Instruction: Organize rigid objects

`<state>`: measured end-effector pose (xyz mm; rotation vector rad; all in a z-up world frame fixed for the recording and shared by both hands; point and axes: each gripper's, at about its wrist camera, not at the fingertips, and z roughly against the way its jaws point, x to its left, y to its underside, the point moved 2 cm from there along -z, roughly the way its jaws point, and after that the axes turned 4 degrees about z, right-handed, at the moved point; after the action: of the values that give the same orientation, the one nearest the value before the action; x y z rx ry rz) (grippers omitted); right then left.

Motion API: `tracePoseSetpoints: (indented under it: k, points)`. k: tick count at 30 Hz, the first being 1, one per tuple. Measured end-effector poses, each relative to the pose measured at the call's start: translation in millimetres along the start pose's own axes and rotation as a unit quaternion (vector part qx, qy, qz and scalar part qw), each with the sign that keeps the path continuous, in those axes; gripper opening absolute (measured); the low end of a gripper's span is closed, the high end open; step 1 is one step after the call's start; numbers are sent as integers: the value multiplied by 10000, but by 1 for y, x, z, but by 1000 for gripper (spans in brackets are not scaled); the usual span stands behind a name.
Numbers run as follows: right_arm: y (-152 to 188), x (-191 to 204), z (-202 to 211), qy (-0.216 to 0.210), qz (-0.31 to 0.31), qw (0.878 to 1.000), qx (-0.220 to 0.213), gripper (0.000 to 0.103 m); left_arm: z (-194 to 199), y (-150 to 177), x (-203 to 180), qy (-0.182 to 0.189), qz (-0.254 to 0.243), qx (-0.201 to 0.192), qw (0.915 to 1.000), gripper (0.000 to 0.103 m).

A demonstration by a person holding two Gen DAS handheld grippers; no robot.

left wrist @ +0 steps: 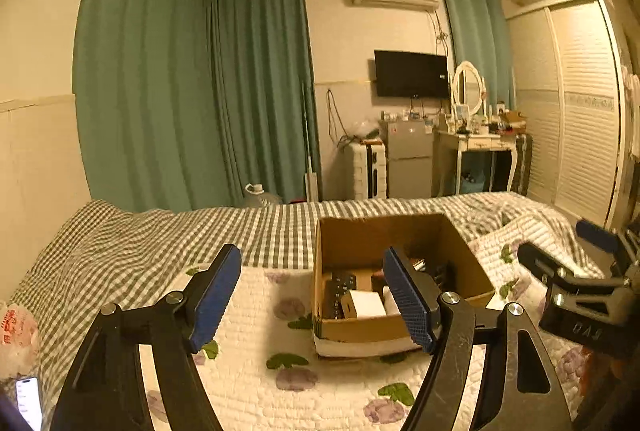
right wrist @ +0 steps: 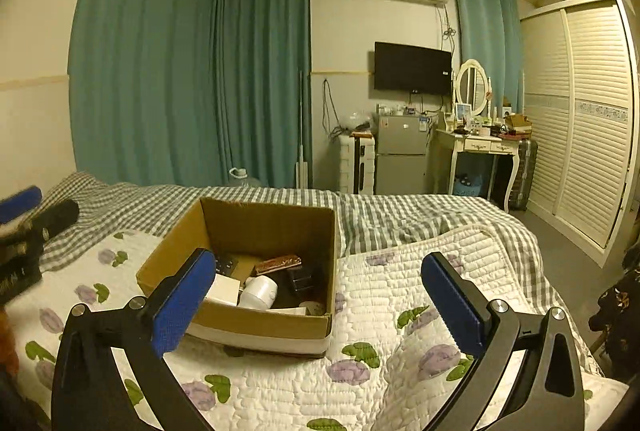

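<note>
An open cardboard box [left wrist: 400, 235] [right wrist: 248, 219] sits on the floral quilt of the bed. Inside it lie a black remote [right wrist: 226, 263], a white box [right wrist: 224, 289] [left wrist: 366, 303], a white cylinder [right wrist: 260, 291], a brown flat case [right wrist: 278, 263] and a dark item [right wrist: 302, 277]. My left gripper [left wrist: 312, 295] is open and empty, above the quilt just left of the box. My right gripper [right wrist: 320, 295] is open and empty, near the box's right front corner. The right gripper shows at the right edge of the left wrist view [left wrist: 560, 259]. The left gripper shows at the left edge of the right wrist view [right wrist: 40, 207].
The bed has a checked sheet [left wrist: 160, 239] and a floral quilt [right wrist: 400, 311]. A phone [left wrist: 28, 399] lies at the lower left. Behind the bed stand a water jug [left wrist: 260, 193], a fridge [right wrist: 400, 159], a vanity desk [right wrist: 476, 147] and a wardrobe [right wrist: 592, 119].
</note>
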<state>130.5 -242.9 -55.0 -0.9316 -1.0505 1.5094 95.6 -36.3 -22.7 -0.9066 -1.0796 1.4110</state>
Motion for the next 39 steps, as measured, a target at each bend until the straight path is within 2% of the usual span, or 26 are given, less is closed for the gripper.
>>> tracePoseSetpoints:
  k: [2,16,39]
  points:
    - [3,0,2,12,30,10000,-54,103,-2,3,-2,-71,-50,41,10000,76]
    - [10,2,2,119,94,9999,9,103,0,15,7,26,93,112,9999,76]
    - [12,8,2,150,242,9996,-40,103,-6,18,10,112,195,247,9994,76]
